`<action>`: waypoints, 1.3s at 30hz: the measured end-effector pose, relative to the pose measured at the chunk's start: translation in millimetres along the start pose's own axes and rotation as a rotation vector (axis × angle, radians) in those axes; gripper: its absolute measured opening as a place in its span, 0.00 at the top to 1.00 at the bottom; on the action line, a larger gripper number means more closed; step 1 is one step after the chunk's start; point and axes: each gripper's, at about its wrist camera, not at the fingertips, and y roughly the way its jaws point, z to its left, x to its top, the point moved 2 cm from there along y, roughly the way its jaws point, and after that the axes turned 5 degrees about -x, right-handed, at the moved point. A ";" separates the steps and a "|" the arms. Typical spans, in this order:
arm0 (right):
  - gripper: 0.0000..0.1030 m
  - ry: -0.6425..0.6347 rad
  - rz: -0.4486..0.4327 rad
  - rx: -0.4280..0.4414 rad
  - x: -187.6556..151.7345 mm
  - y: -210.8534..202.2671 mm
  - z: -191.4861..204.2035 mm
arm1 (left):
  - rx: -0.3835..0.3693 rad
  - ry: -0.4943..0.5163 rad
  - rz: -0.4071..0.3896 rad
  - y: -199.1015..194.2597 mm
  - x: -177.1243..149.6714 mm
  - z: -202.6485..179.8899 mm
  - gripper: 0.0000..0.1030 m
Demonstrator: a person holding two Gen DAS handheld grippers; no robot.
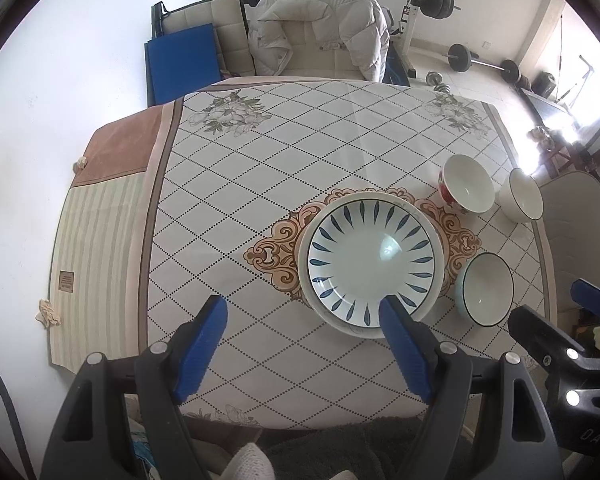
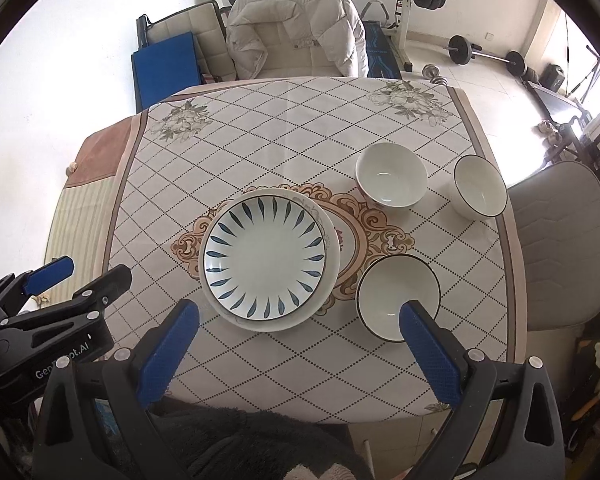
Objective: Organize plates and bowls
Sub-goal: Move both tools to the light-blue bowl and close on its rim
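Blue-padded fingers (image 1: 204, 344) of the left gripper (image 1: 304, 344) are spread wide above the diamond-patterned tablecloth (image 1: 300, 128), nothing being held between them. Further right, a white leaf-patterned ceramic plate (image 2: 265, 257) is seen stacked on a larger cream plate (image 2: 332, 240) at the table's centre, with three bowls (image 2: 392, 176) grouped beside it. The right gripper (image 2: 296, 344) is likewise held fully open and empty.

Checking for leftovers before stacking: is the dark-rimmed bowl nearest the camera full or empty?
Empty. The bowl stands upright and its bare white inside shows down to the bottom.
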 end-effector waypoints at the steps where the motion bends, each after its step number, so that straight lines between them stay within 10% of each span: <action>1: 0.01 -0.001 -0.008 -0.004 -2.5 -3.4 1.9 | -0.005 0.001 -0.003 -1.7 -2.5 1.0 0.25; 15: 0.01 0.133 -0.132 -0.038 -25.7 -9.5 -35.3 | -0.038 0.038 -0.123 -9.7 -9.7 -4.1 0.25; 24: 0.01 0.306 -0.015 0.023 -36.6 42.0 -148.3 | -0.182 0.095 0.063 57.8 5.4 -68.9 0.25; 29: 0.04 0.363 0.121 0.134 -35.6 109.6 -203.1 | -0.207 0.146 0.183 110.2 9.7 -129.0 0.42; 33: 0.18 0.344 0.232 0.198 -30.7 168.3 -231.2 | -0.173 0.147 0.280 154.8 5.7 -163.8 0.64; 39: 0.37 0.219 0.362 0.289 -23.4 231.2 -237.6 | -0.128 0.106 0.376 195.7 -6.5 -185.9 0.64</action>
